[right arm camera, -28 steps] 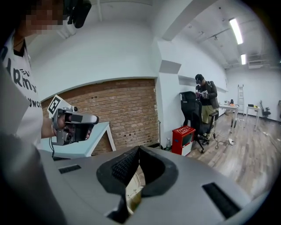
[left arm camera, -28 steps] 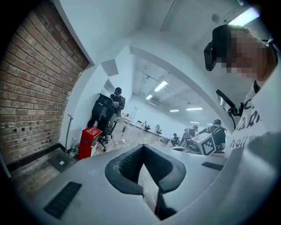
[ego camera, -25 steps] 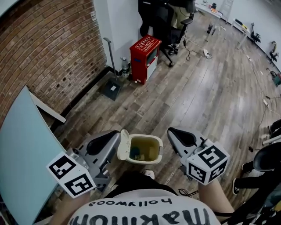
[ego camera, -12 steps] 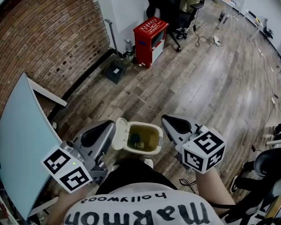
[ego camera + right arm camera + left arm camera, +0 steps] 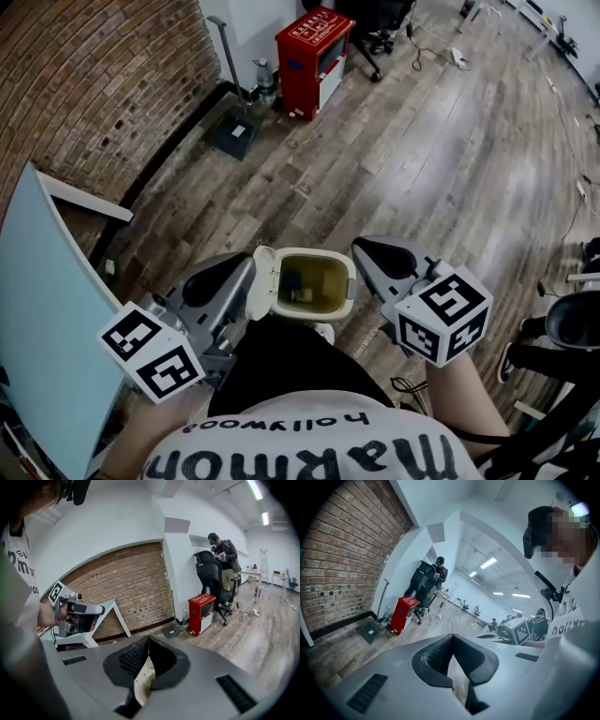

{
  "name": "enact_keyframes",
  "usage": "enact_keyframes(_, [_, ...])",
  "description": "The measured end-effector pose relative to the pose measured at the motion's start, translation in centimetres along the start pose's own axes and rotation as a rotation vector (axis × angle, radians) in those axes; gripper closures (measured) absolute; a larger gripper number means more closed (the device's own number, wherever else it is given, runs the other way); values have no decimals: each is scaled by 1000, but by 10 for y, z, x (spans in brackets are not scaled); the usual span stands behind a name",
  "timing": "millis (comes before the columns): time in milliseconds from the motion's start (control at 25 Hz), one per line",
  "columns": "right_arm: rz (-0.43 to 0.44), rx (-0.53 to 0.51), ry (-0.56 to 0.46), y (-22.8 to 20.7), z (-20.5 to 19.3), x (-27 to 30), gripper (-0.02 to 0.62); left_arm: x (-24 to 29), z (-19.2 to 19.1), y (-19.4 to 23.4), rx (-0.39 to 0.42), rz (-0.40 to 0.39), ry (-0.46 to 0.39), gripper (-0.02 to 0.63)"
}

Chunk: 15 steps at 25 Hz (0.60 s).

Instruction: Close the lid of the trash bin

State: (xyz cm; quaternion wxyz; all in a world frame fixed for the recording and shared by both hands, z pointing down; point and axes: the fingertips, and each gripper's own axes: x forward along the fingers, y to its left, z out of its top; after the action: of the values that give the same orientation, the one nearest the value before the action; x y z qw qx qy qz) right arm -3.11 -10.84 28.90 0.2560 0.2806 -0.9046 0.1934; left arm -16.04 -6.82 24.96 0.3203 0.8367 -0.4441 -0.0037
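Standing open on the wooden plank floor [image 5: 450,159], the small cream plastic trash bin [image 5: 349,283] sits just beyond the person's knees, its hinged cream lid [image 5: 262,281] tipped up on the left side and a few scraps, too small to name, lying in its yellowed inside. The left gripper [image 5: 236,274] reaches in from the near left and ends just beside the raised lid; whether it touches cannot be told from above. In the left gripper view its jaws [image 5: 451,638] are drawn together, ribbed pads meeting at the tips, with only bare floor showing through the narrow slit behind them and nothing clamped. The right gripper [image 5: 367,255] comes in from the near right, its tip close by the bin's right rim. Its own view shows the same closed posture [image 5: 148,639], pads pressed tip to tip and gripping nothing, while the cream plastic of the bin [image 5: 142,682] shows through the gap below them. Farther off, a red metal cabinet [image 5: 314,52] stands by the brick wall [image 5: 94,94], and a pale blue-green slanted board [image 5: 47,309] leans at the far left.
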Motion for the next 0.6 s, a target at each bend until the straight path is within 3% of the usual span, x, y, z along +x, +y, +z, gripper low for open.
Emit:
enact_keyframes(200, [-60, 113, 50, -6, -26, 19, 586, 12, -11, 31, -10, -46, 78, 598])
enact_keyframes(360, [-73, 171, 94, -2, -55, 37, 586, 18, -32, 52, -39, -52, 133, 598])
enact_keyframes(600, [-77, 254, 160, 10, -96, 58, 586, 18, -72, 72, -22, -64, 242, 598])
